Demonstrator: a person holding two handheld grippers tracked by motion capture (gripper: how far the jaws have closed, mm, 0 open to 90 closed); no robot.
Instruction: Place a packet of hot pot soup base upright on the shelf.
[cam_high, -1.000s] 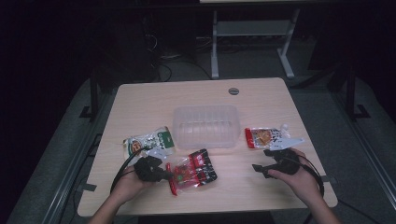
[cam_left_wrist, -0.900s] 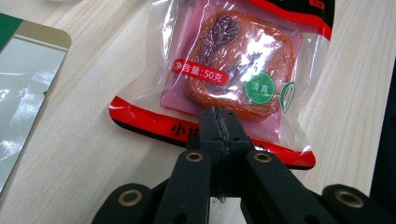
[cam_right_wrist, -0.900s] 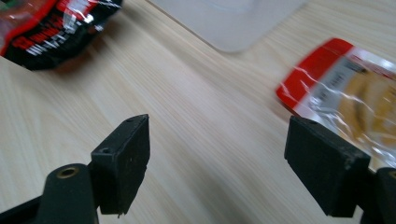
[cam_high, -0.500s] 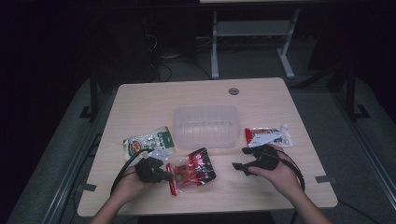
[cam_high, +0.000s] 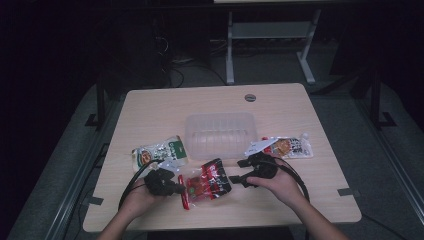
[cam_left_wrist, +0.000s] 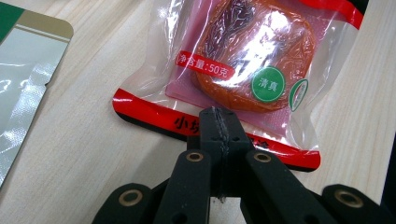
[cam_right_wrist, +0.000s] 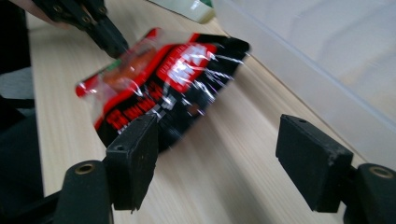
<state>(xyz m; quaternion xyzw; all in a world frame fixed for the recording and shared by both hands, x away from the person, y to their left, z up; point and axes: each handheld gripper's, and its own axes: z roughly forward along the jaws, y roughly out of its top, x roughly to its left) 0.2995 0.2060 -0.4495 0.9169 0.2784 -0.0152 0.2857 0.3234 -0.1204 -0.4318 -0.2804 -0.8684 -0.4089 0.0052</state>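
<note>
The left gripper (cam_high: 179, 189) has its jaws clamped on the red-and-black clear plastic snack pouch (cam_high: 206, 182). The right gripper (cam_high: 239, 178) has been narrowing its wide-apart jaws, nothing between them. The worktop (cam_high: 150, 107) holds three pouches and one clear plastic tub (cam_high: 219, 135).

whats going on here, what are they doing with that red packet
A person works two handheld grippers at a table. The left gripper is shut on the edge of the red snack packet. The right gripper, jaws open and just narrowing with nothing between them, nears the packet's other end. A clear tub stands behind.
</note>
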